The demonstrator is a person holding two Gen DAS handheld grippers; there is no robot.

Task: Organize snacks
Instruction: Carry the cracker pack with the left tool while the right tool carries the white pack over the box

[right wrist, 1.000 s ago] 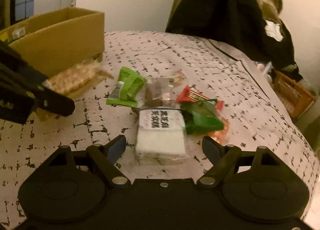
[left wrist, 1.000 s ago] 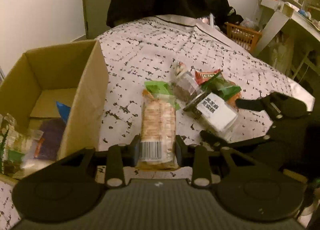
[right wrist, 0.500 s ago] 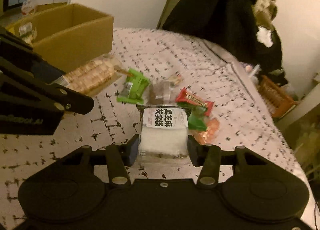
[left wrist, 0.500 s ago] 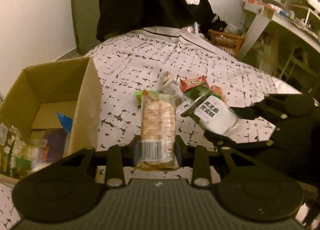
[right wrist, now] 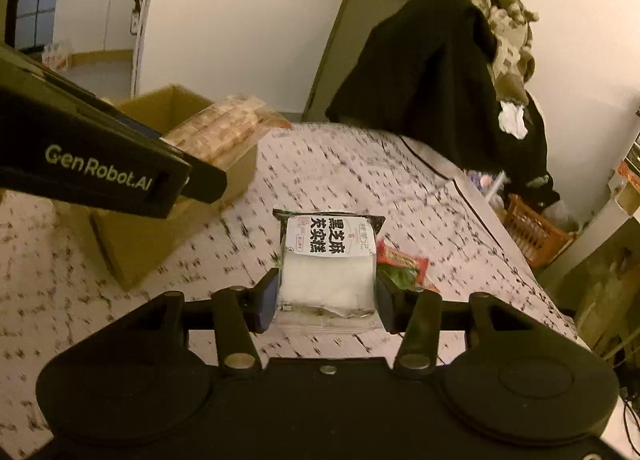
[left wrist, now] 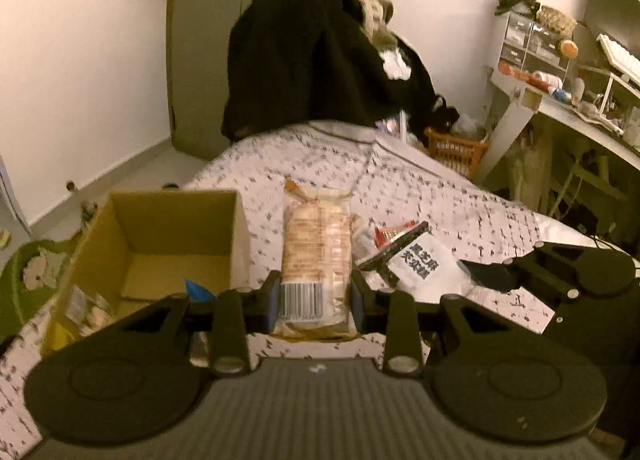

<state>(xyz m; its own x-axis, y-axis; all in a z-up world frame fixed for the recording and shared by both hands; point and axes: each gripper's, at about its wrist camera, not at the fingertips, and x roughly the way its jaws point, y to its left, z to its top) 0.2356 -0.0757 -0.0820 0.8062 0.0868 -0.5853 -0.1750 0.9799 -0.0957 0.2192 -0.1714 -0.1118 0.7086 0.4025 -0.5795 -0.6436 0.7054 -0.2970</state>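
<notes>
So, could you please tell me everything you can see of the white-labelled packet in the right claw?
The white-labelled packet is a squarish clear plastic pack with a white block inside, a black far edge and a white label in bold black characters. The right claw is shut on its near end, pads pressing both sides. It is held above the patterned bedcover, label end pointing away, with nothing else touching it.

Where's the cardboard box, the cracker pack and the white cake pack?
cardboard box [left wrist: 168,219], left wrist view, inside of its back wall.
cracker pack [left wrist: 316,248], left wrist view, middle of the wrapper.
white cake pack [right wrist: 328,276], right wrist view, clear front below the label.
</notes>
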